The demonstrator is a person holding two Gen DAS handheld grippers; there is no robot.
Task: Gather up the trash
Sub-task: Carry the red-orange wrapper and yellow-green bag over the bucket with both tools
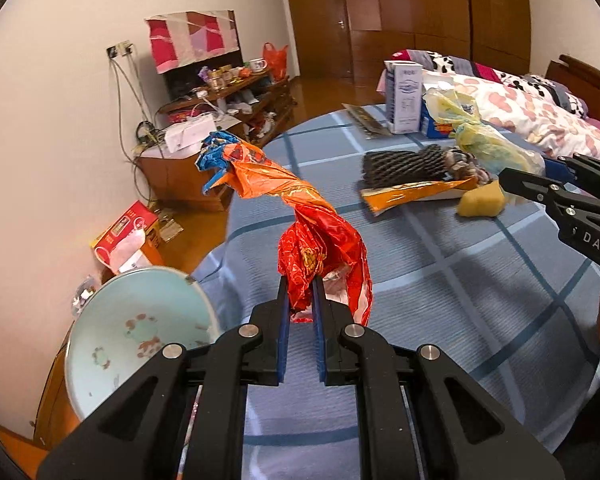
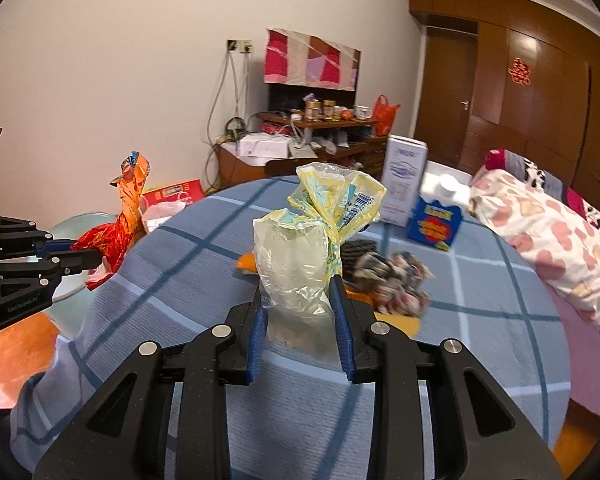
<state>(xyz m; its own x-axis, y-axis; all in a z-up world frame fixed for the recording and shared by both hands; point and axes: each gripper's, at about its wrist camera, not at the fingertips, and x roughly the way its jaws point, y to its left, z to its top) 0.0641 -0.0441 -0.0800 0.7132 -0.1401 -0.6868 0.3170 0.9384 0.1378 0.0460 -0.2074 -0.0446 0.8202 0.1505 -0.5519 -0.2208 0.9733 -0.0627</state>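
Observation:
My left gripper (image 1: 301, 280) is shut on a crumpled red and orange foil wrapper (image 1: 300, 216) that stands up from its blue pads above the bed. From the right wrist view the same gripper (image 2: 96, 260) and its wrapper (image 2: 120, 216) show at the left. My right gripper (image 2: 298, 280) is shut on a clear and yellow plastic bag (image 2: 300, 248), lifted over the blue checked bedspread (image 2: 220, 240). In the left wrist view that bag (image 1: 488, 140) hangs from the right gripper (image 1: 504, 182) at the right edge.
A pale blue basin (image 1: 136, 328) sits on the floor at the bed's left. On the bedspread (image 1: 440, 280) lie a black foam net (image 1: 404, 164), an orange wrapper (image 1: 412, 194), a yellow sponge (image 1: 480, 202), a white carton (image 2: 404, 180) and a blue box (image 2: 436, 224). A cluttered cabinet (image 2: 300, 136) stands by the wall.

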